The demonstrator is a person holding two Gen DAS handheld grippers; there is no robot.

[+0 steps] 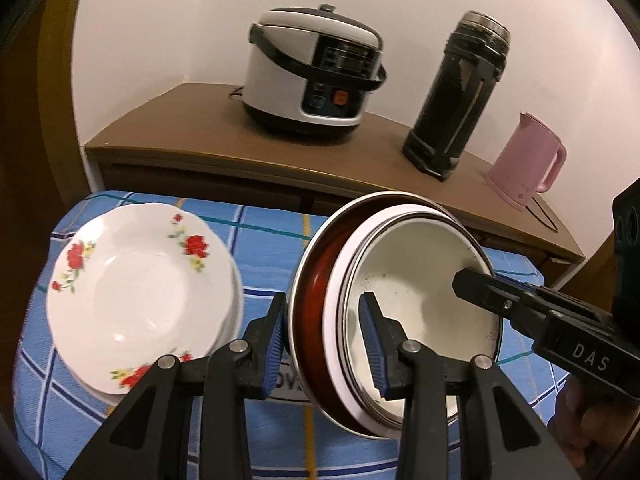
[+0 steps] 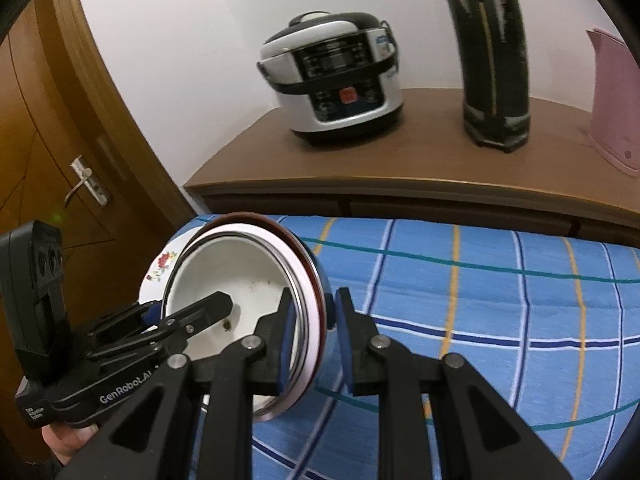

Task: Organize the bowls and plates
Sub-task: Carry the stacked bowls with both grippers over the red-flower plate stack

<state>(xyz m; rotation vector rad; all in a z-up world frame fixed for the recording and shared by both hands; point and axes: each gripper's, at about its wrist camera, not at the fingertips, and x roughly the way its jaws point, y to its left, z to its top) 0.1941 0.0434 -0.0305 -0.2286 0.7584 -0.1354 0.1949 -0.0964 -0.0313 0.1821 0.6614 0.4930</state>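
Note:
A white enamel bowl (image 1: 416, 280) with a red and steel rim is held tilted above the blue checked cloth (image 1: 264, 240). My left gripper (image 1: 324, 344) straddles its left rim, pads either side, gripping it. My right gripper (image 2: 312, 340) straddles the opposite rim of the same bowl (image 2: 232, 276); it shows in the left wrist view (image 1: 488, 292). A stack of white plates with red flowers (image 1: 136, 292) lies on the cloth to the left, partly hidden behind the bowl in the right wrist view (image 2: 162, 264).
Behind the cloth is a brown wooden counter (image 1: 192, 128) with a rice cooker (image 1: 316, 72), a tall dark flask (image 1: 456, 92) and a pink kettle (image 1: 528, 156). A wooden door with a handle (image 2: 84, 184) stands at the left.

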